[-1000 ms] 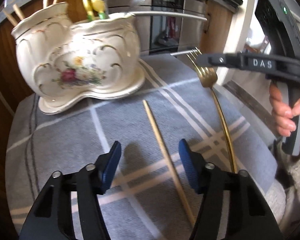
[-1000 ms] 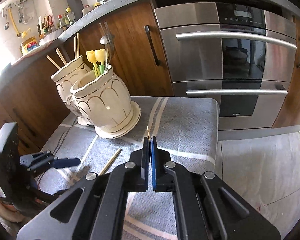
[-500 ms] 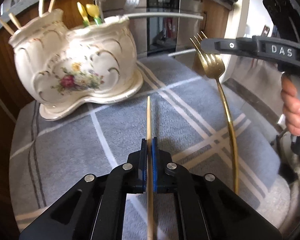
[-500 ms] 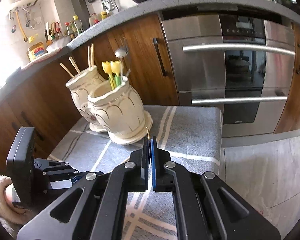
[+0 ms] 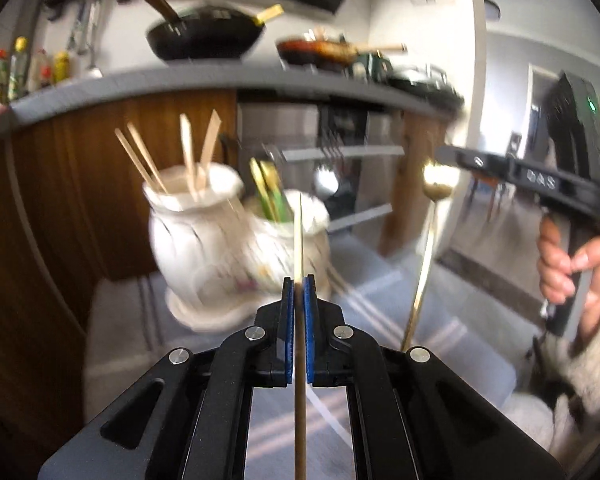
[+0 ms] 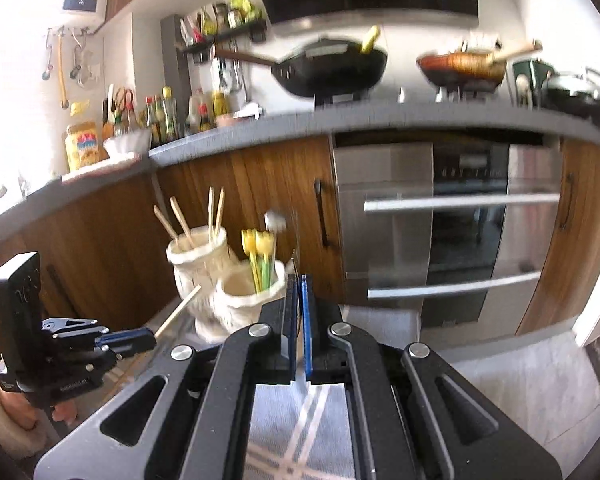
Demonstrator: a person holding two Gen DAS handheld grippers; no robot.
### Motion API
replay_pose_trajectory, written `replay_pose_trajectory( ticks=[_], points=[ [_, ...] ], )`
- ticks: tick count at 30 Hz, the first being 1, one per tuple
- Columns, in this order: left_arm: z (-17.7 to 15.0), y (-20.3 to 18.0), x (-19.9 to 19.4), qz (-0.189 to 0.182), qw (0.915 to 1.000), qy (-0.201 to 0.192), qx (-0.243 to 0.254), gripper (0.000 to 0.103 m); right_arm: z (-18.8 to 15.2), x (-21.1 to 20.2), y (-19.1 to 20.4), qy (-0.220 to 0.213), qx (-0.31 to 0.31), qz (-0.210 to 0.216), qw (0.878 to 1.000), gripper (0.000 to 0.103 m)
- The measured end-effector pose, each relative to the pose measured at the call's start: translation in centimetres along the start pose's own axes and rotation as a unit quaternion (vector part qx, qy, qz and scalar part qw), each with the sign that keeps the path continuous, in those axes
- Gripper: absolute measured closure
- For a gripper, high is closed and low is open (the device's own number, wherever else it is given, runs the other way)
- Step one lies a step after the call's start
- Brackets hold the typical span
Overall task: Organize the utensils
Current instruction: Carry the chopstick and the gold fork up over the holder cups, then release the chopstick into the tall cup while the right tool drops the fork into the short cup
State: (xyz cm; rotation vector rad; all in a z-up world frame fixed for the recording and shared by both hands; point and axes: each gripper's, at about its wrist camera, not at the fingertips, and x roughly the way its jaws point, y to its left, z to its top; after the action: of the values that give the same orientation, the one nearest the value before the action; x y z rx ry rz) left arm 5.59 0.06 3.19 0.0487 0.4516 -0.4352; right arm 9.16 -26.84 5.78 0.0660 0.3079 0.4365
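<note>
Change, both views: a second ago both tongs worked low over the grey checked cloth; both views now tilt up to take in the cabinets and stove, so both utensils are off the surface and in carry. Judgement: pick-up is finished, placing in the holder is the step in hand.
Surface (image 6: 380,316): low, cloth-covered, near the oven front; holder stands at its far left.
Holder (image 5: 204,248): cream ceramic, two joined pots on one base; blurred by motion in the left view.
Far-left pot (image 6: 198,252): holds four pale sticks, standing splayed.
Near-right pot (image 6: 248,296): holds yellow-headed, green-stemmed pieces and a silver utensil.
Left tongs (image 5: 299,304): pressed together, pinching the wooden chopstick.
Right tongs (image 6: 299,312): nearly closed, pinching the gold fork by its neck; the fork hangs down from them, right of the holder.
Gold fork (image 5: 422,276): long thin handle, head glaring in the light, tines unreadable.
Wooden chopstick (image 5: 300,240): a second ago flat on the cloth, now lifted and pointing ahead, tip over the near-right pot in line of sight.
Obstacles: sticks already in the far-left pot crowd its mouth; the fork and right tongs hang close on the right, so both arms converge on one holder. Judgement: risk of crossing.
</note>
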Motion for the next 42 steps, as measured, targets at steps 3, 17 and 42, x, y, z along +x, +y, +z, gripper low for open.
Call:
replay_pose_trajectory(
  ticks=[3, 17, 42],
  points=[
    [2.5, 1.5, -0.1, 0.0, 0.9994, -0.033, -0.015, 0.098, 2.5, -0.1, 0.9, -0.031, -0.003, -0.017, 0.999, 0.101],
    [11.6, 6.7, 3.6, -0.004, 0.9845, -0.161, -0.07, 0.098, 9.6, 2.3, 3.4, -0.096, -0.027, -0.094, 0.991, 0.101],
    [7.3, 6.2, 6.7, 0.051, 0.9824, -0.179, -0.016, 0.098, 3.2, 8.2, 4.2, -0.054, -0.092, -0.122, 0.987, 0.101]
  ],
)
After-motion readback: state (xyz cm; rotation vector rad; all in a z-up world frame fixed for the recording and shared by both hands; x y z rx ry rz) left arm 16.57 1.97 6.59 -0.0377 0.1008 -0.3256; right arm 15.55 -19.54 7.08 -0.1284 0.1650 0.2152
